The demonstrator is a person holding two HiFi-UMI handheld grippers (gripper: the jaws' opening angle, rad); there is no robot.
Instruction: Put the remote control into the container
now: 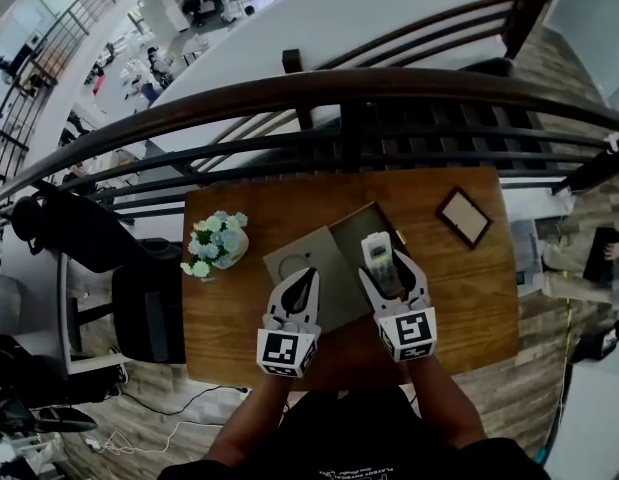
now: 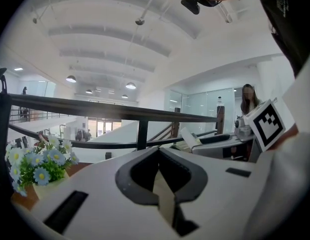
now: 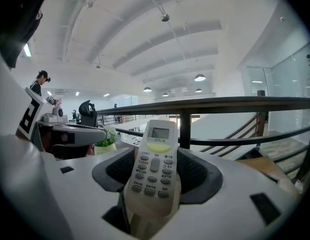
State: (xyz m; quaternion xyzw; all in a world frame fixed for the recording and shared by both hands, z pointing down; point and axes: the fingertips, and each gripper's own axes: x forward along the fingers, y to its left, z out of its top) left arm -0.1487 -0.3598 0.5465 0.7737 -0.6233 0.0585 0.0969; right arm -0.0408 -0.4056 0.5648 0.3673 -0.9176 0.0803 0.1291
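A wooden table (image 1: 469,298) stands against a dark railing above an open atrium. On it lies an open grey container (image 1: 344,243). The left gripper (image 1: 307,276) is clamped on a thin beige flap (image 2: 162,194), probably the container's lid. The right gripper (image 1: 387,276) grasps the remote control (image 3: 155,164), held above the container.
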